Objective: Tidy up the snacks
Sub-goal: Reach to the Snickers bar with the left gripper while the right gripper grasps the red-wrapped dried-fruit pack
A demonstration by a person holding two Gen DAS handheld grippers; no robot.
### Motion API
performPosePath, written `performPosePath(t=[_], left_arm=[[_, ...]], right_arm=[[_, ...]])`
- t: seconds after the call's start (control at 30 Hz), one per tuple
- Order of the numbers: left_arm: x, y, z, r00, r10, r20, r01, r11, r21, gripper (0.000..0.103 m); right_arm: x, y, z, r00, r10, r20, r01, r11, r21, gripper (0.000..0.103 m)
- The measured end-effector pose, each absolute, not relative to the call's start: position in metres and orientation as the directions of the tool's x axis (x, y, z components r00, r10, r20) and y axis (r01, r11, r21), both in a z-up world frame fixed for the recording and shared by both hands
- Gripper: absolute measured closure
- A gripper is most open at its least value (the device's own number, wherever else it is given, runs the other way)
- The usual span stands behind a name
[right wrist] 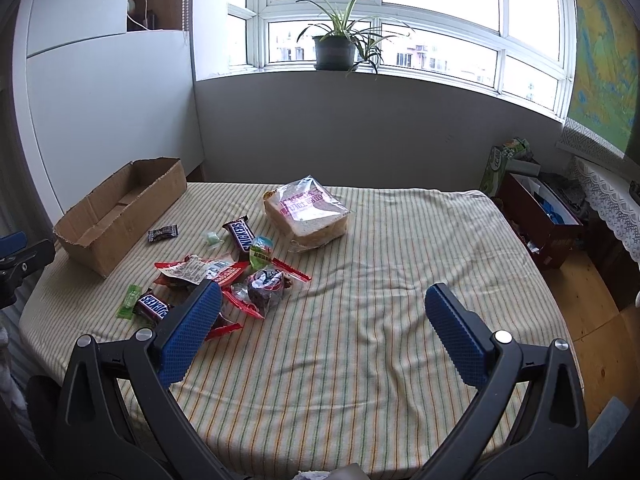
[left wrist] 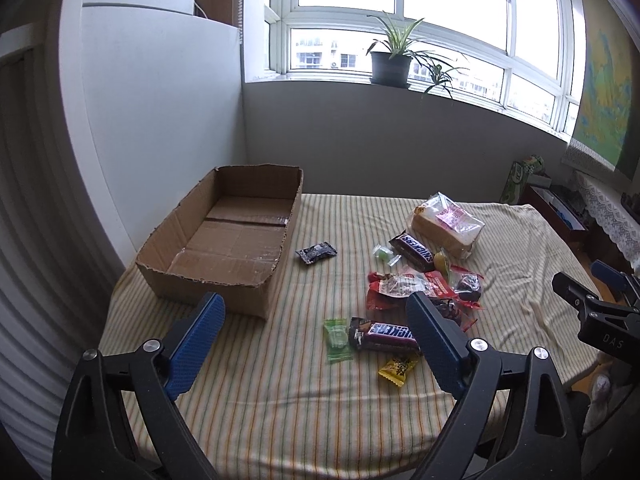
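An empty cardboard box (left wrist: 224, 236) (right wrist: 116, 216) stands at the table's far left. Snacks lie scattered to its right: a bagged bread loaf (left wrist: 446, 224) (right wrist: 306, 214), two Snickers bars (left wrist: 390, 335) (left wrist: 414, 250) (right wrist: 240, 234), red packets (left wrist: 408, 286) (right wrist: 192, 272), a green candy (left wrist: 338, 338), a yellow candy (left wrist: 398, 369) and a small dark packet (left wrist: 316, 253) (right wrist: 163, 233). My left gripper (left wrist: 316, 312) hovers open above the near Snickers and green candy, nothing between its fingers. My right gripper (right wrist: 324, 300) is open over bare cloth, right of the snack pile.
A striped cloth (right wrist: 380, 300) covers the table. A potted plant (right wrist: 334, 50) sits on the windowsill behind. A red-brown box (right wrist: 544, 224) and a green carton (right wrist: 500, 164) stand on the floor at the right. A white wall panel (left wrist: 160, 120) rises left of the box.
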State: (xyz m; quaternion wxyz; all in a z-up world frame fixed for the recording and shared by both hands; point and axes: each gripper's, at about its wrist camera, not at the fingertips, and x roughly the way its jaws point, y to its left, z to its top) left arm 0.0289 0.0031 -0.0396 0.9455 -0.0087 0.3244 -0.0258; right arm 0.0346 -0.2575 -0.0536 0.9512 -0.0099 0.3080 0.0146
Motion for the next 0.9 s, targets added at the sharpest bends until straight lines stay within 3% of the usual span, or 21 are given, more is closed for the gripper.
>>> performPosePath(t=[0.3, 0.37, 0.63, 0.9], left_arm=[[0.036, 0.008, -0.074, 0.709, -0.079, -0.701, 0.062, 0.997, -0.05, 0.028], [0.038, 0.006, -0.078, 0.693, -0.101, -0.714, 0.075, 0.995, -0.067, 0.033], [0.047, -0.01, -0.096, 0.621, -0.202, -0.757, 0.147, 0.979, -0.14, 0.041], [0.068, -0.022, -0.114, 0.517, -0.318, -0.795, 0.195, 0.948, -0.252, 0.047]], right_arm=[[0.053, -0.27, -0.079, 0.734, 0.066, -0.676, -0.088, 0.996, 0.002, 0.0], [0.061, -0.272, -0.085, 0.701, 0.095, -0.706, -0.1, 0.994, 0.035, 0.008], [0.097, -0.268, -0.098, 0.592, 0.237, -0.77, -0.156, 0.971, 0.18, 0.012], [0.144, -0.268, -0.12, 0.435, 0.376, -0.818, -0.122, 0.925, 0.36, 0.028]])
